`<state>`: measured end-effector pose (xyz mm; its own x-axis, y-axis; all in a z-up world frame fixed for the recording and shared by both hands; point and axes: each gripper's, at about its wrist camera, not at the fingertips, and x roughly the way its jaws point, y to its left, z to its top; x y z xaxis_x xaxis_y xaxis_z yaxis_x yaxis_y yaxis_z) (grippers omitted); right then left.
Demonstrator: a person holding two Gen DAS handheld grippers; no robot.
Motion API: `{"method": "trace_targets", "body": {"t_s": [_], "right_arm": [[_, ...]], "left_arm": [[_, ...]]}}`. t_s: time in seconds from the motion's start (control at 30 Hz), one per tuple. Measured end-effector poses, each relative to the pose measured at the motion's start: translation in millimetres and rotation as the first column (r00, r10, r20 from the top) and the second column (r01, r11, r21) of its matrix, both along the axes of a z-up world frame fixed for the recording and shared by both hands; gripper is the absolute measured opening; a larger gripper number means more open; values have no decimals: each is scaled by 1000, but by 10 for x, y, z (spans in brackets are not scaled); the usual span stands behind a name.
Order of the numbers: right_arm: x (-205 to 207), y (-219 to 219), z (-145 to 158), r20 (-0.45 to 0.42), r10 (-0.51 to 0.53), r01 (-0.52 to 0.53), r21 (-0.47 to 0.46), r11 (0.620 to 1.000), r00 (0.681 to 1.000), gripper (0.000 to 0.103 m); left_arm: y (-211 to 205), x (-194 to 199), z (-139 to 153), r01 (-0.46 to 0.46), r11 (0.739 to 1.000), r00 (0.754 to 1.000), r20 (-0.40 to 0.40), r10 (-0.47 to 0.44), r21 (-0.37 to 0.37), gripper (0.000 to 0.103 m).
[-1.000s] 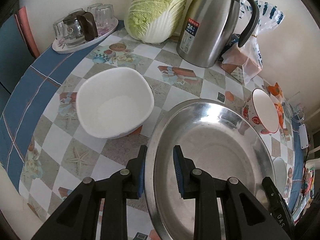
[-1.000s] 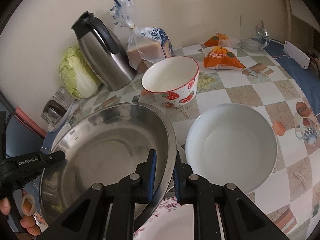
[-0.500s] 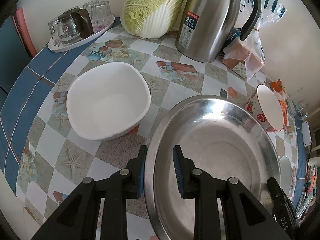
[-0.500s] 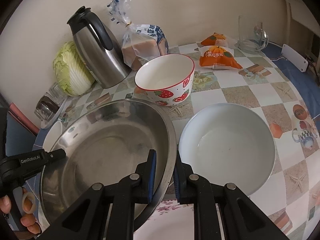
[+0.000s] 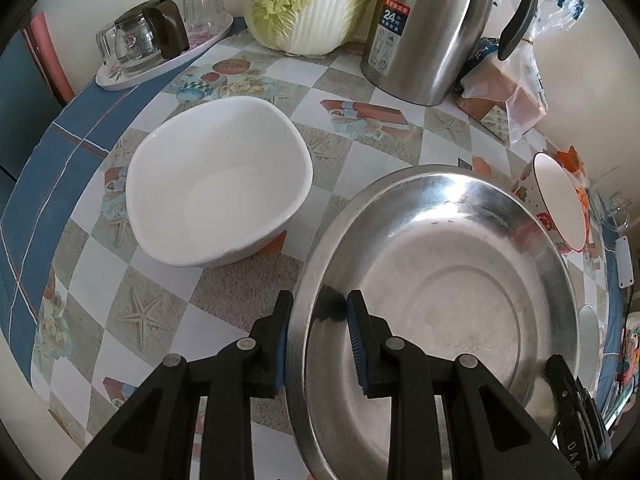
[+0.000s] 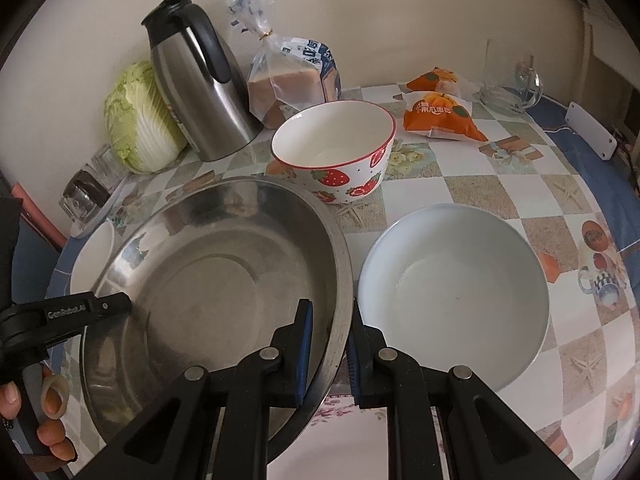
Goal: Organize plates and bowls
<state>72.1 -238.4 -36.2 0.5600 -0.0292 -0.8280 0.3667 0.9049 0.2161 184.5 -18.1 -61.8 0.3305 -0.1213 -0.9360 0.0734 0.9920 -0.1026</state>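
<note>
A wide steel basin (image 5: pixel 460 280) is held by both grippers at opposite rims. My left gripper (image 5: pixel 320 320) is shut on its left rim, next to a white bowl (image 5: pixel 216 184) standing on the tablecloth. My right gripper (image 6: pixel 329 332) is shut on the right rim of the basin (image 6: pixel 208 280), beside a pale bowl (image 6: pixel 452 288). A strawberry bowl (image 6: pixel 332 152) stands just beyond the basin. Under the basin's near edge lies a floral plate (image 6: pixel 336 412), mostly hidden. In the right wrist view, the left gripper (image 6: pixel 116 305) shows at the basin's far side.
A steel thermos jug (image 6: pixel 196 92), a cabbage (image 6: pixel 136 120), bagged bread (image 6: pixel 292 80) and orange snack packs (image 6: pixel 440 116) line the wall. A tray of glasses (image 5: pixel 160 40) sits at the back left, a glass jug (image 6: pixel 508 76) at the back right. A hand (image 6: pixel 48 412) holds the left gripper.
Both grippers keep their hold on the basin. The views have shifted slightly, and the white bowl's edge now shows left of the basin in the right wrist view.
</note>
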Motion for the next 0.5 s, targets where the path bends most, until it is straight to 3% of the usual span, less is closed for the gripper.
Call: {"method": "trace_targets", "body": {"t_s": [0.33, 0.5], "right_arm": [[28, 100, -2, -45, 29, -32, -68, 997, 999, 18], [39, 103, -79, -72, 33, -35, -33, 999, 997, 20]], "left_arm": [[47, 10, -7, -17, 1000, 1000, -2, 17, -11, 27], [63, 14, -21, -28, 999, 1000, -12, 28, -20, 28]]}}
